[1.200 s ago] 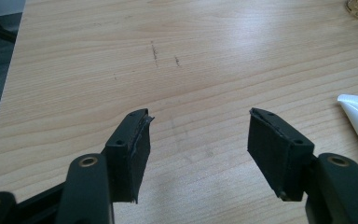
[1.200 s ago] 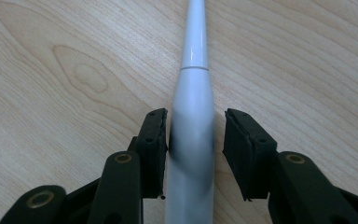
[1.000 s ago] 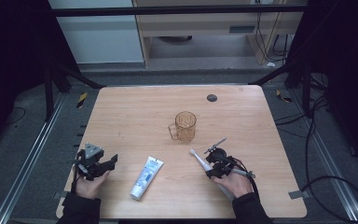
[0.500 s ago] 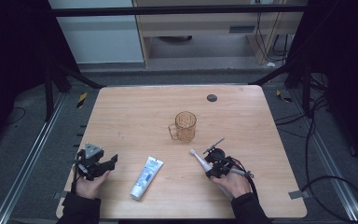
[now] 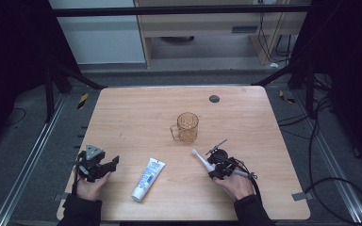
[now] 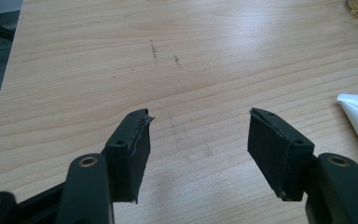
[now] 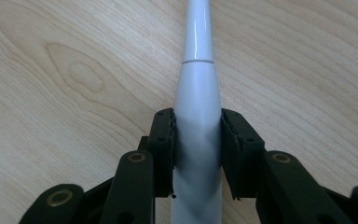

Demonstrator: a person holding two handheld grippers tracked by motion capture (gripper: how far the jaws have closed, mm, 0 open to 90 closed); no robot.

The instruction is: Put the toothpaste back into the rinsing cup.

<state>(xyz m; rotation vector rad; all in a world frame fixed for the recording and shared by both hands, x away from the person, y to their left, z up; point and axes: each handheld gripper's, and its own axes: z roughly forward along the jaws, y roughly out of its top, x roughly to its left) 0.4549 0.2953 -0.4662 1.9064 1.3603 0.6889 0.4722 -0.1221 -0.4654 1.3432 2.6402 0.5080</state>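
the right claw (image 7: 197,154) has just been closing and now pinches the white handle of an electric toothbrush (image 7: 197,107), one pad pressed on each side of its thick part. in the high view the toothbrush (image 5: 202,160) lies low over the wooden counter (image 5: 136,117) near the right front, its head pointing up-left toward the amber glass mug (image 5: 186,127), which stands upright near the middle. the left claw (image 6: 198,144) rests at the counter's left front with its jaws spread wide and nothing between them. a white toothpaste tube (image 5: 148,179) lies flat between the two hands, apart from both.
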